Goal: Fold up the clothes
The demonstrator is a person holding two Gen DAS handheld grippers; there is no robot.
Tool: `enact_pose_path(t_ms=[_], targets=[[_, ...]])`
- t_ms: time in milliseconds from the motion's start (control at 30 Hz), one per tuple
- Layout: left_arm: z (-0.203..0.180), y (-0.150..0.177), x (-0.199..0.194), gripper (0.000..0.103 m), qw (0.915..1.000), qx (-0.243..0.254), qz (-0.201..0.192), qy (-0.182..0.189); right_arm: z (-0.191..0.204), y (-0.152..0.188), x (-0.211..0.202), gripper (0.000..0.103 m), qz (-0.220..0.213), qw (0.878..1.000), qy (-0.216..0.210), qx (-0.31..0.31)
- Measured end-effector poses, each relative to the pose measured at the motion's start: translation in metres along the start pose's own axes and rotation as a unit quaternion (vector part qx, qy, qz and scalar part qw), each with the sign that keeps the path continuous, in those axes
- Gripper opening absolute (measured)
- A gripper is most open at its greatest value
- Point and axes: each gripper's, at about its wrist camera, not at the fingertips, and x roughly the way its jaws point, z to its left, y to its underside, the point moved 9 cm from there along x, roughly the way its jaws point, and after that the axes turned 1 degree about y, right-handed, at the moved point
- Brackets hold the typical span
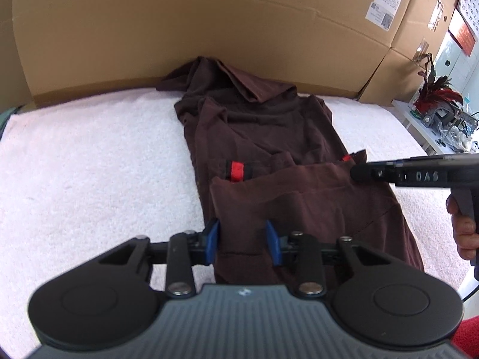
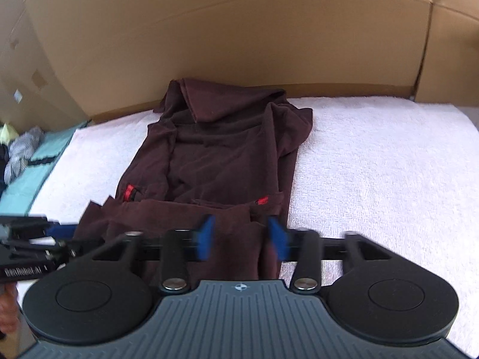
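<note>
A dark brown garment [image 1: 254, 131] [image 2: 224, 155] with red tabs [image 1: 238, 171] lies lengthwise on the white towel [image 1: 89, 155], its sides folded in and its hood at the far end. My left gripper [image 1: 243, 233] sits over the garment's near left corner. Its blue pads [image 1: 213, 239] stand apart, with flat cloth between them. My right gripper [image 2: 241, 230] is over the near right corner, with a raised ridge of cloth between its blurred blue pads [image 2: 206, 236]. The pads are not seen pressing on that ridge. Each gripper [image 1: 356, 172] [image 2: 57, 230] shows side-on in the other's view.
Large cardboard boxes [image 1: 179, 30] wall off the far edge of the towel [image 2: 374, 164]. A white shelf with clutter and a red plant [image 1: 443, 119] stands at the right. A teal mat with crumpled clothes [image 2: 24, 164] lies to the left. A person's hand [image 1: 464, 227] holds the right gripper's handle.
</note>
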Motion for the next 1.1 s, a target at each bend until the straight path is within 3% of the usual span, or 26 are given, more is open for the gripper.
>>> enact_pose_path(t_ms=[67,233,267,367,467,533,633,667,700,733,800,933,1000,1100], targets=[[0.000,-0.008,0.000,0.028,0.9999,0.007,-0.012,0.003,-0.001,0.000,0.000,0.035,0.001,1.000,-0.005,-0.007],[-0.005,-0.006,0.018,0.028,0.9992,0.036,0.009,0.015,-0.008,-0.002,-0.005,0.039,-0.004,1.000,-0.021,0.010],[-0.005,-0.006,0.018,0.026,0.9992,0.036,0.005,0.016,-0.007,-0.001,-0.007,0.039,-0.001,1.000,-0.022,0.002],[0.003,-0.010,0.013,0.004,0.9996,0.012,-0.002,0.023,-0.006,0.003,-0.014,0.039,0.003,1.000,-0.027,-0.015],[0.013,-0.014,0.008,0.004,0.9994,-0.011,-0.009,0.032,-0.007,0.006,-0.015,0.039,0.007,0.999,-0.032,-0.006],[0.010,-0.016,0.013,0.004,0.9995,0.014,-0.002,0.028,-0.008,0.007,-0.009,0.039,0.012,1.000,-0.028,0.000],[0.003,-0.021,0.019,0.010,0.9978,0.059,0.005,0.028,-0.006,0.006,-0.002,0.040,0.005,1.000,-0.014,0.002],[0.000,-0.024,0.020,0.017,0.9962,0.081,0.004,0.030,-0.005,0.005,-0.001,0.041,0.003,1.000,-0.011,0.003],[-0.004,-0.027,0.020,0.031,0.9940,0.104,0.003,0.033,-0.004,0.005,0.000,0.044,0.003,1.000,-0.008,0.004],[-0.006,-0.030,0.023,0.035,0.9916,0.124,0.006,0.036,-0.004,0.005,0.002,0.047,0.004,1.000,-0.006,0.005],[-0.010,-0.034,0.028,0.037,0.9856,0.163,0.011,0.043,-0.004,0.006,0.004,0.047,0.004,1.000,0.001,0.000],[-0.015,-0.038,0.047,0.038,0.9754,0.212,0.026,0.054,-0.003,0.004,0.002,0.025,-0.010,1.000,0.018,-0.018],[-0.015,-0.040,0.055,0.047,0.9717,0.227,0.029,0.060,-0.005,0.005,0.003,0.025,-0.009,1.000,0.019,-0.020],[-0.012,-0.049,0.058,0.053,0.9736,0.214,0.036,0.070,-0.007,0.005,0.004,0.030,-0.011,1.000,0.020,-0.017]])
